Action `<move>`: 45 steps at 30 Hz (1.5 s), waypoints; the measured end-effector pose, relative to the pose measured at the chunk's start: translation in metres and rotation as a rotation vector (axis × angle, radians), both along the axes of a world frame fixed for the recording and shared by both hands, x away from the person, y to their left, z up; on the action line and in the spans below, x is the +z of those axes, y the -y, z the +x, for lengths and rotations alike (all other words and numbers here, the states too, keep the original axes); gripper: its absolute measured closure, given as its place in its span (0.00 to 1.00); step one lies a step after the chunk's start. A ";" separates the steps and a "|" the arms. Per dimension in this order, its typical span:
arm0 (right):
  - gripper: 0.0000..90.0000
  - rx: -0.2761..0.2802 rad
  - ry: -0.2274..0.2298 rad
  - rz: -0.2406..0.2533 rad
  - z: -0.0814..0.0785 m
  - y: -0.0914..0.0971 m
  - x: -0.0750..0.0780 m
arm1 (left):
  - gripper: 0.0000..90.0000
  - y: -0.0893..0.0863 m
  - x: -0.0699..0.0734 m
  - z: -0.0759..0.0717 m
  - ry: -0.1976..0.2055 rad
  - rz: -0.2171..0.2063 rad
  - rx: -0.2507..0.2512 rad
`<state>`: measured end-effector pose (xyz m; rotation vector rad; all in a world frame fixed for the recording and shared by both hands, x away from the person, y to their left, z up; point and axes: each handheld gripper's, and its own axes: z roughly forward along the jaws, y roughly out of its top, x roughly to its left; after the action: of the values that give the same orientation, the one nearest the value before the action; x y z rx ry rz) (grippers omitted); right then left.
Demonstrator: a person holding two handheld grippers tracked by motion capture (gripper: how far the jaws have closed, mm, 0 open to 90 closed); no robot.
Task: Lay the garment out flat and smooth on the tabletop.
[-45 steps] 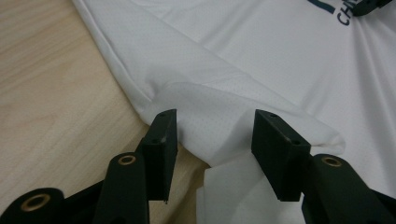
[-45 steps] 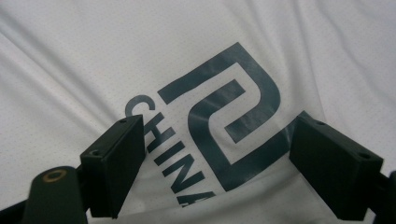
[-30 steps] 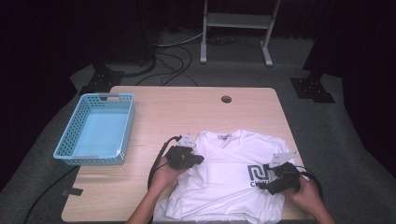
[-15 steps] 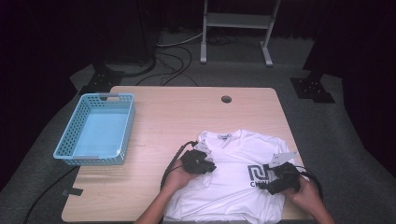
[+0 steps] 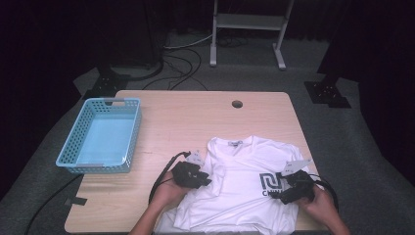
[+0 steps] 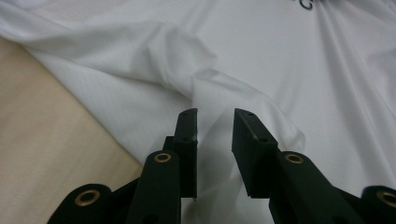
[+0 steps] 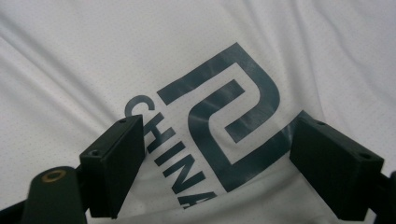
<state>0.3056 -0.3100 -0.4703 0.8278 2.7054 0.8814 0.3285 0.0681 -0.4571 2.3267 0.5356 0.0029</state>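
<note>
The white T-shirt (image 5: pixel 244 186) lies spread flat on the lower right part of the wooden table (image 5: pixel 195 112) in the high view, collar toward the top of the frame and a dark printed logo (image 5: pixel 268 182) on its right half. The left gripper (image 5: pixel 204 180) sits at the shirt's left edge, low and left of centre in that frame, held in the person's left hand (image 5: pixel 169 188) with its cable looping off to the left. In the left gripper view its two black jaws rise from the bottom centre with a narrow gap between them; they have just been opening, and a raised fold of the white cloth (image 6: pixel 215 93) lies just ahead of the tips, with cloth showing through the gap, though the pads do not press on it. Bare table (image 6: pixel 42 140) fills the left of that view. The right gripper (image 5: pixel 283 195) rests over the shirt's right side, lower right in the high view, a grey plate on top. In the right gripper view its jaws stand wide apart at the lower left and lower right corners, unclamped, with the logo (image 7: pixel 224 116) and the word CHINA lying between them. A blue plastic basket (image 5: pixel 127 137) stands at the table's left side, well apart from the shirt.
</note>
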 end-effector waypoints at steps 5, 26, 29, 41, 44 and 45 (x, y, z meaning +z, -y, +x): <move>0.19 0.004 0.003 0.000 0.000 0.000 0.000 | 0.74 -0.002 -0.004 -0.012 -0.022 0.034 -0.032; 0.19 0.001 0.003 0.005 0.000 0.000 0.000 | 0.98 -0.021 0.012 0.002 0.044 0.081 0.061; 0.19 0.002 0.003 0.005 0.000 0.000 0.000 | 0.98 -0.032 0.019 0.004 0.098 0.159 0.096; 0.19 0.003 -0.003 -0.008 0.002 -0.001 0.000 | 0.98 -0.073 0.024 0.004 0.173 0.324 0.229; 0.19 0.003 -0.006 -0.012 0.003 -0.002 0.001 | 0.98 -0.080 0.022 0.002 0.179 0.355 0.250; 0.19 0.001 -0.008 -0.014 0.003 -0.002 0.001 | 0.98 -0.081 0.021 0.001 0.181 0.369 0.259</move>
<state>0.3083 -0.3080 -0.4693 0.8289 2.7164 0.8608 0.3297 0.1494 -0.4365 2.5573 0.7930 0.4658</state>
